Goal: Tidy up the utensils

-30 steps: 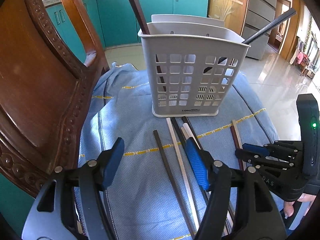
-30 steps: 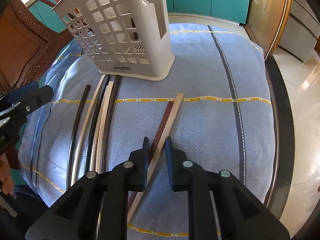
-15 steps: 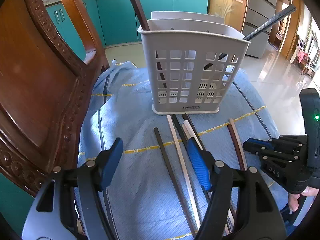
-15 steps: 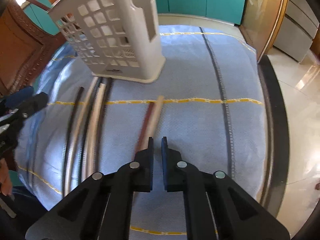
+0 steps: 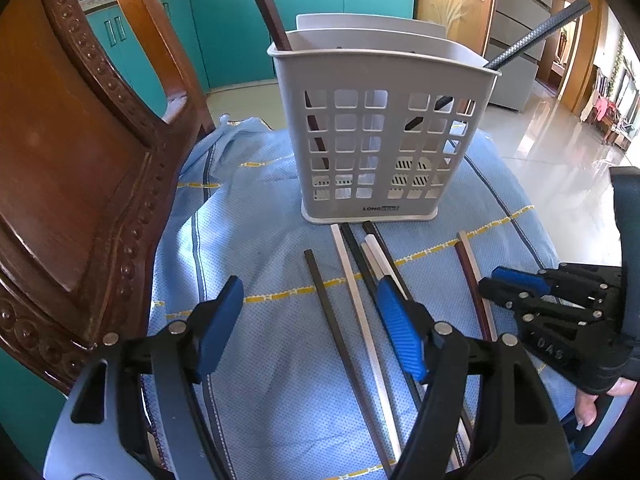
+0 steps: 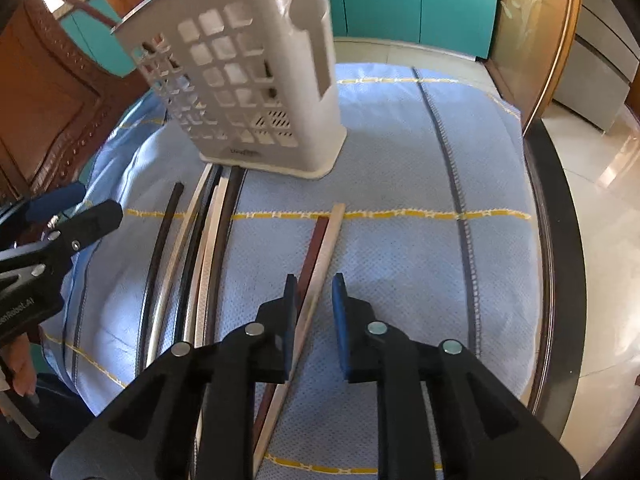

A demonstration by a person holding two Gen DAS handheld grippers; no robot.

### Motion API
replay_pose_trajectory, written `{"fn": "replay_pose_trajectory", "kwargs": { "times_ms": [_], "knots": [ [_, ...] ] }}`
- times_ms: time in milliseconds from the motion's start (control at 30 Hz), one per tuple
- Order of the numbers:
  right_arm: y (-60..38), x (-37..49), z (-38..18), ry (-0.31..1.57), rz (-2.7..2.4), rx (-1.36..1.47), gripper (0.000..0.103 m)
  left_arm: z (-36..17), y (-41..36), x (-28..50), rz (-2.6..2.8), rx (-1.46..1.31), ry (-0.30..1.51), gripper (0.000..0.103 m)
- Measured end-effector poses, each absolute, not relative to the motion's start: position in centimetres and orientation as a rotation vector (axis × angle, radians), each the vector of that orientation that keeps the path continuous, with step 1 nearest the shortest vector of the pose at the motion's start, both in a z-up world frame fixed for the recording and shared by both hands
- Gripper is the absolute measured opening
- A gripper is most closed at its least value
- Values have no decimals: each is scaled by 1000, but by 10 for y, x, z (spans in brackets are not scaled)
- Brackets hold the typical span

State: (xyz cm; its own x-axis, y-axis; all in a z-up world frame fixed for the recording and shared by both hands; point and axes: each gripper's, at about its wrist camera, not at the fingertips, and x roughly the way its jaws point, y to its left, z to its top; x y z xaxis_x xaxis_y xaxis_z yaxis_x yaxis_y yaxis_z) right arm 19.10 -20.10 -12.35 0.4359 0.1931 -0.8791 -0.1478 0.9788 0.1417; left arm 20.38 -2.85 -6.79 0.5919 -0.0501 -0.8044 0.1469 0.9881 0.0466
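Observation:
A grey slotted utensil basket (image 5: 380, 136) stands on the blue cloth; it also shows in the right wrist view (image 6: 256, 92). It holds a brown stick (image 5: 268, 8) and a black stick (image 5: 532, 36). Several dark and pale chopsticks (image 5: 352, 292) lie in a bundle in front of it. A brown and a pale chopstick (image 6: 320, 256) lie apart to the right. My right gripper (image 6: 314, 300) is open, low over that pair, the pale stick between its fingers. My left gripper (image 5: 312, 320) is open wide above the bundle.
A carved wooden chair back (image 5: 80, 160) rises close on the left. The blue cloth (image 6: 400, 160) covers a round table with a dark rim (image 6: 560, 220) at the right. Teal cabinets (image 5: 304, 20) stand behind.
My right gripper closed almost fully half a second ago and has now opened again around the pale chopstick. My left gripper stayed open and pulled back slightly from the basket.

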Motion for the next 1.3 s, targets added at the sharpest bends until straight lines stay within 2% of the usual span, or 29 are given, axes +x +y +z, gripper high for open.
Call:
{"fn": "replay_pose_trajectory", "kwargs": {
  "times_ms": [300, 400, 700, 767, 1033, 1200, 1233, 1300],
  "knots": [
    [-198, 187, -127, 1108, 251, 50, 15, -72, -29, 205, -116, 121, 954, 71],
    [-200, 185, -121, 1091, 258, 69, 4, -73, -28, 207, -122, 111, 963, 71],
    [-214, 191, -126, 1122, 196, 96, 4, -90, -16, 216, -174, -19, 1057, 71],
    [-213, 190, -124, 1120, 199, 103, 9, -98, -13, 220, -169, -46, 1085, 66],
    [-200, 193, -124, 1109, 220, 90, 11, -117, -15, 227, -135, -23, 1119, 66],
    [-212, 189, -115, 1089, 184, 143, 16, -118, -16, 229, -133, -42, 1119, 66],
    [-214, 186, -108, 1076, 186, 163, 20, -114, -14, 226, -125, -56, 1109, 66],
    [-219, 177, -90, 1033, 224, 207, 35, -96, -11, 214, -126, -108, 1077, 66]
  ]
}}
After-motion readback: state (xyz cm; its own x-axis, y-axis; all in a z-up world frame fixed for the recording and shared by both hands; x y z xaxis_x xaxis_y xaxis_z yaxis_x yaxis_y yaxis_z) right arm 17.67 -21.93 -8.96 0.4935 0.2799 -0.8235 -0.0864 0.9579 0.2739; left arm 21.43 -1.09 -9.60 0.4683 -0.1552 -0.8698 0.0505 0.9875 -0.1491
